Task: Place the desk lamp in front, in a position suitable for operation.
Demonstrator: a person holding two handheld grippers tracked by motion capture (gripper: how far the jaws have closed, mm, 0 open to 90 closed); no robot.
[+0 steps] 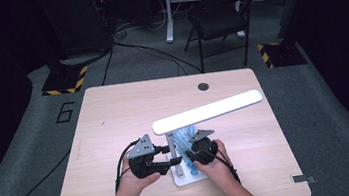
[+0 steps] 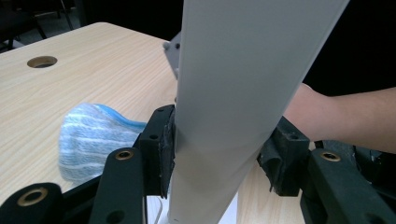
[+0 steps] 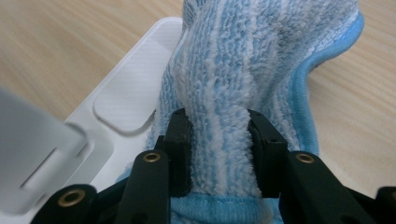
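While both forearms come in from the near edge of the wooden surface (image 1: 113, 110), hands close together at a white desk lamp. Left hand (image 1: 133, 179) wrapped round the left tongs (image 1: 174, 155), pointing across toward the lamp's upright post (image 2: 224, 116); jaws clamped on that post from 2 sides, pads pressed flat against it. Right hand (image 1: 216, 166) holding the right tongs (image 3: 218, 149) just beside the post, jaws closed on a bunched fold of a blue-and-white striped cloth (image 3: 243, 70). Cloth fluffy, looped terry, pale blue hem along 1 edge, draped over the lamp's white base (image 3: 126, 98) and partly onto the wood beside it. Lamp head (image 1: 208, 111) a long white bar, slanting up to the right above both hands. Base low, flat, with a rounded raised panel.
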